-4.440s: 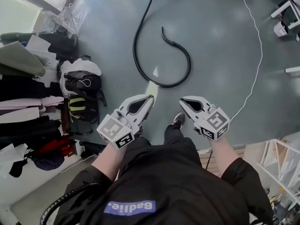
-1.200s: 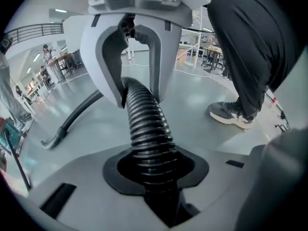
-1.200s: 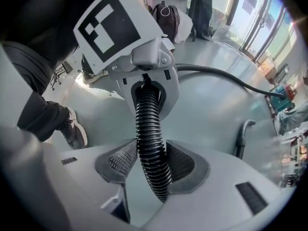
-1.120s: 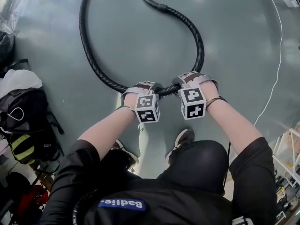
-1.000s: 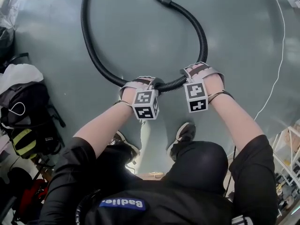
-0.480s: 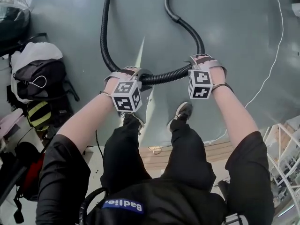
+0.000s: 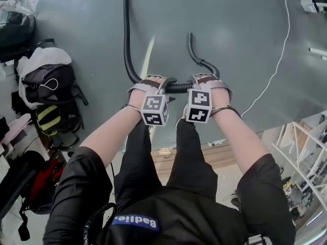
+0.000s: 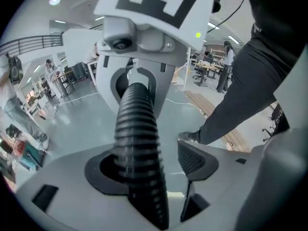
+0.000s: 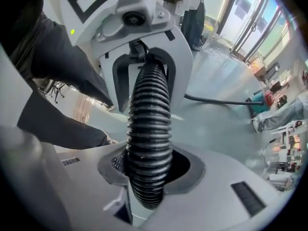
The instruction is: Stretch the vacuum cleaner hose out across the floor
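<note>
In the head view the black ribbed hose [image 7: 127, 45] comes down from the top edge. It crosses between both grippers and curls up to its free end [image 7: 190, 37]. My left gripper [image 7: 153, 81] has just been opening. The hose [image 8: 137, 143] lies against one jaw in the left gripper view, and the mesh pad [image 8: 192, 159] opposite stands clear of it. My right gripper [image 7: 204, 78] has just been closing, and its jaws press on the hose [image 9: 149, 129]. The grippers sit close together, with a short span of hose [image 7: 179, 88] between them.
Bags and clothes [image 7: 48, 80] pile up along the left. A white cable [image 7: 271, 68] trails over the grey floor at the right, near a chair base [image 7: 311, 4]. A wooden step [image 7: 225, 154] lies under my right arm, and my legs [image 7: 189, 152] are below the grippers.
Both grippers have risen from the floor with the hose and come closer together. The hose loop on the floor has narrowed and looks farther away. Much earlier, both grippers hung without the hose.
</note>
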`<state>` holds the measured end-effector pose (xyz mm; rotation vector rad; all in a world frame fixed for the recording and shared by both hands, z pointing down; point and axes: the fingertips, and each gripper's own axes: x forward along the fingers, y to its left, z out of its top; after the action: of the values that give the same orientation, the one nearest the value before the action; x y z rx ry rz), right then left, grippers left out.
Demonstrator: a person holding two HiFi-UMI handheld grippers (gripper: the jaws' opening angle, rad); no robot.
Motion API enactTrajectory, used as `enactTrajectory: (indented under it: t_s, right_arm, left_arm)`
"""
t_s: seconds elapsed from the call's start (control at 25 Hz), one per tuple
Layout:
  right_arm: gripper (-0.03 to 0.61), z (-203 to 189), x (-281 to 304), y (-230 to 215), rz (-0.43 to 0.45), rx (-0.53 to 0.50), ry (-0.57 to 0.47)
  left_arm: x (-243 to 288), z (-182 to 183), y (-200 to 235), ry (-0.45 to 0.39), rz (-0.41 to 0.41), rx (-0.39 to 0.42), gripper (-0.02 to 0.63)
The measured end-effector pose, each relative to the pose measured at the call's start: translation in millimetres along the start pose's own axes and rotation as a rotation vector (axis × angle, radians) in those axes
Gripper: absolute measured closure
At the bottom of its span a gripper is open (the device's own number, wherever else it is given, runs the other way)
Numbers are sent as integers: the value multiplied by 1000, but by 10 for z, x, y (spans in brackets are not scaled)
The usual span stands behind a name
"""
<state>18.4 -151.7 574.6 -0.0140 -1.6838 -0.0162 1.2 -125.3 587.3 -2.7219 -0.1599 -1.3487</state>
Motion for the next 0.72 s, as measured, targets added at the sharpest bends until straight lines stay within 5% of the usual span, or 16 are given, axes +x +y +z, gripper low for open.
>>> enactTrajectory:
  t_s: [0.12, 0.2, 0.36, 0.52, 0.72]
  right_arm:
    - [439, 47, -241, 198, -2, 45, 39]
    - [437, 105, -388, 317, -1, 70, 44]
    - [403, 11, -665, 580, 20, 157, 45]
    - [318, -428, -836, 697, -68, 211, 32]
    - [318, -534, -801, 752, -132, 212, -145]
  left_arm:
    - [-80, 227, -122, 22, -13, 23, 307]
    - [-254, 320, -155, 1, -27, 23, 505]
    - [-717, 392, -312, -34, -79, 109, 511]
    - [-1222, 498, -359, -95, -93, 150, 512]
    - [-1594, 747, -500, -98, -119, 190, 512]
